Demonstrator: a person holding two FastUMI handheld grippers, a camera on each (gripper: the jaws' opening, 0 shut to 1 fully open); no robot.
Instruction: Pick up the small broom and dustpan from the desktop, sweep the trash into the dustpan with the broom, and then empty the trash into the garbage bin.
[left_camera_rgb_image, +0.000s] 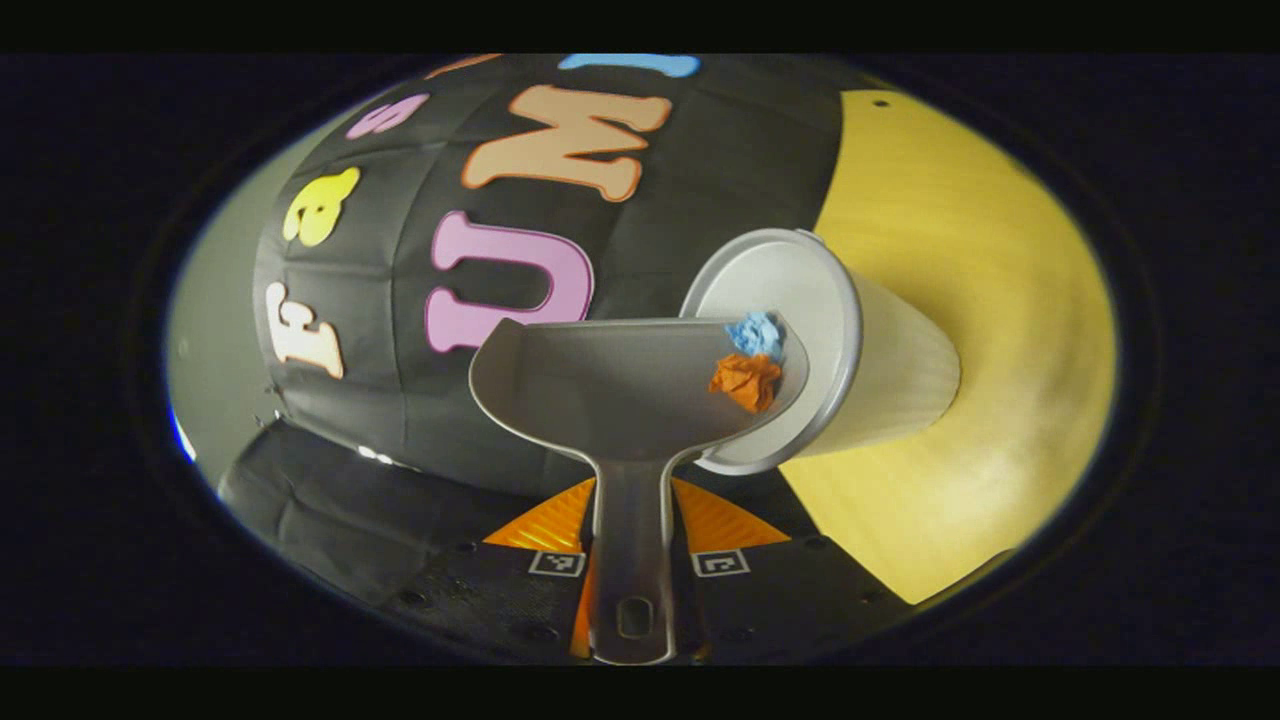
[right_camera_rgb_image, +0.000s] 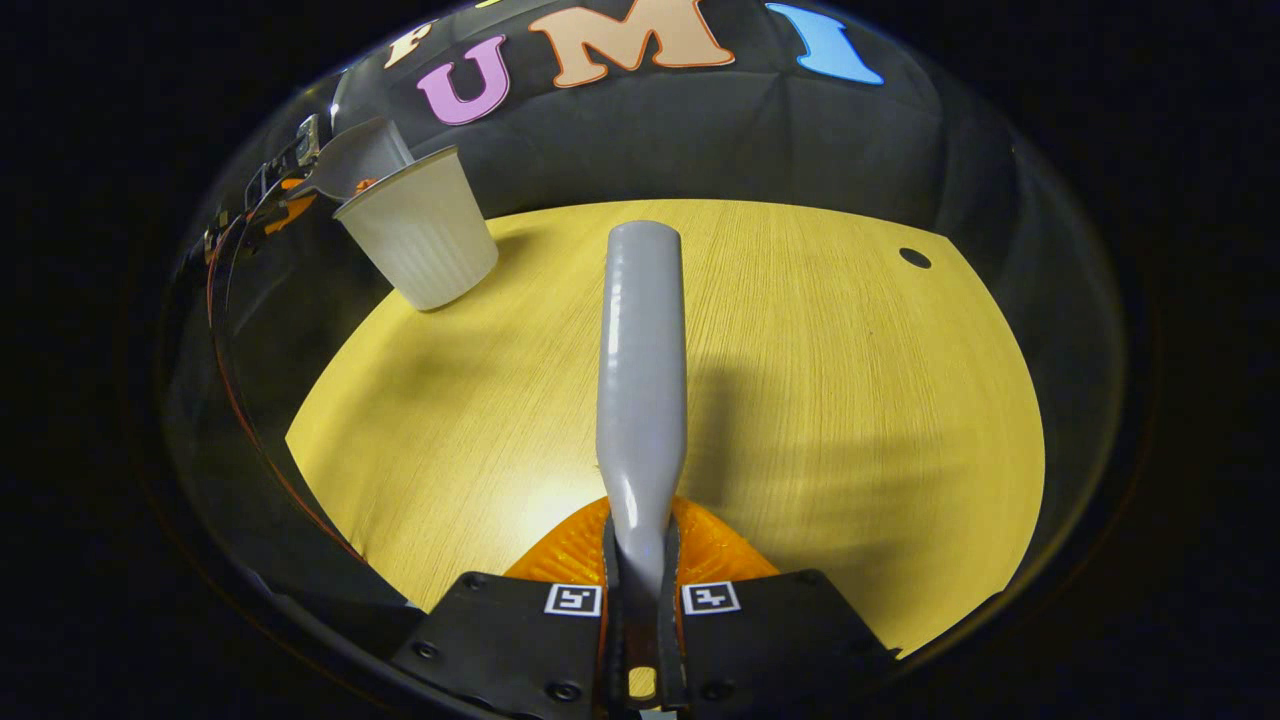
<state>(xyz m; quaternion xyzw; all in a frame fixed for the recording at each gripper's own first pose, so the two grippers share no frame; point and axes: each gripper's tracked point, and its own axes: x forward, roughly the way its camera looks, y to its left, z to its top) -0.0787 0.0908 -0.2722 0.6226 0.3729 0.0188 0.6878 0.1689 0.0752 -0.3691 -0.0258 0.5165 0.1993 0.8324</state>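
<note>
Yellow desktop (right_camera_rgb_image: 800, 400) carries the garbage bin (right_camera_rgb_image: 420, 240). Left gripper (left_camera_rgb_image: 632, 530) pinches the dustpan (left_camera_rgb_image: 620, 390) handle, tilted at the bin's rim — left gripper view shows blue trash (left_camera_rgb_image: 755, 333) and orange trash (left_camera_rgb_image: 745, 380) at the pan's lip. Right gripper (right_camera_rgb_image: 640, 560) clamps the broom (right_camera_rgb_image: 642, 360) handle above the desktop.

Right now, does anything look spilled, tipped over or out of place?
Nothing stands out. The dustpan is tilted at the garbage bin rim, as emptying requires, with the orange wad and blue wad at its lip. No trash lies on the desktop.
</note>
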